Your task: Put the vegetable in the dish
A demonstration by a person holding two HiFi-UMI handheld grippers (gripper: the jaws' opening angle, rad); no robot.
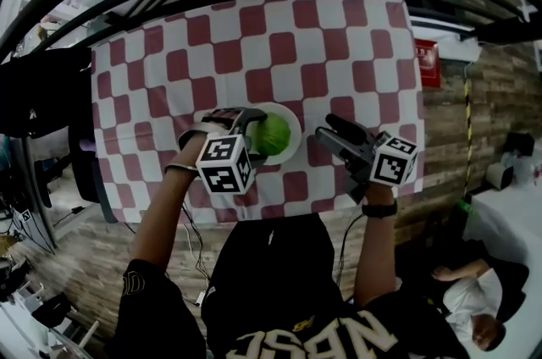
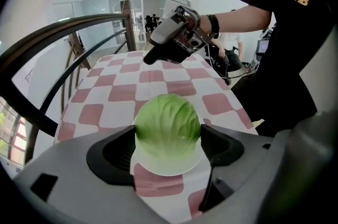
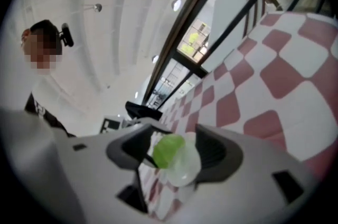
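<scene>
The left claw (image 2: 168, 139) clamps the green cabbage (image 2: 168, 120), which sits in the white dish (image 2: 168, 169) on the checkered surface (image 1: 279, 44), while the right claw (image 1: 333, 131) hovers near the dish, jaws apart, empty.

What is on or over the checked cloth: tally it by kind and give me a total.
cabbage: 1
white dish: 1
grippers: 2, the left gripper and the right gripper
Total: 4
</scene>
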